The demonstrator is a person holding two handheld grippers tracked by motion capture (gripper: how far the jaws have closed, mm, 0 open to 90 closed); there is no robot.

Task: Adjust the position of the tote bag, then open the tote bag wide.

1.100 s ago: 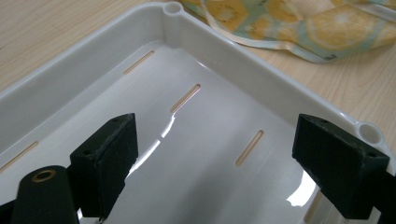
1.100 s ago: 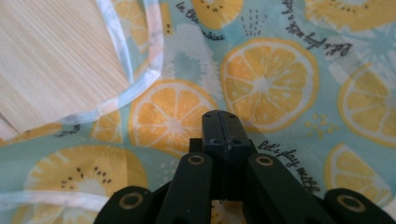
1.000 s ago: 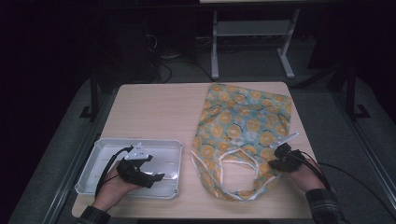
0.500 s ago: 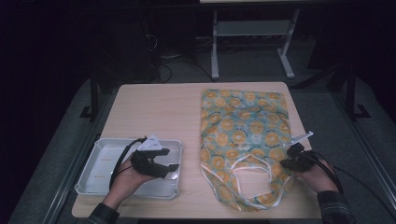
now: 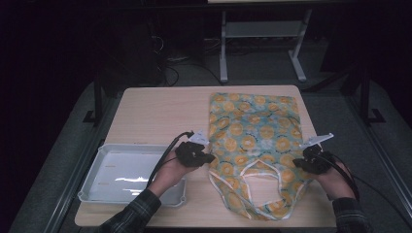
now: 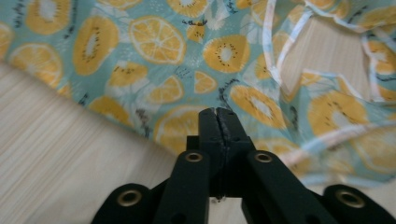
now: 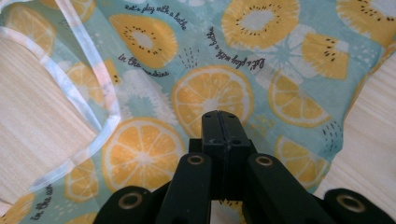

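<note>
Fruit-print cloth (image 5: 252, 131) lies flat on the right half of the counter (image 5: 160, 111). Its long axis runs away from us, plain hem at the far end and white-trimmed straps (image 5: 265, 162) at the near end.

The left gripper (image 5: 211, 158) sits at the cloth's left edge and points right, into the fabric. The right gripper (image 5: 297, 162) sits at the opposite, right edge and points left. So the two face each other across the near, strappy half, with the cloth's width between them. Each hand is nearest its own side edge, so no crossing is needed.

In the left gripper view the jaws (image 6: 218, 112) are together, having just been closing. The tips are over the cloth's border, where print meets bare wood. We cannot tell if any fabric is actually pinched between them.

In the right gripper view the jaws (image 7: 218, 114) are likewise pressed together, over an orange-slice print just inside the right edge. Again we cannot tell whether a fold is caught.

Grey tray (image 5: 97, 167) is to the left of the left hand, apart from the cloth.

Our judgement: the next move depends on both side edges being held level across the short axis.
</note>
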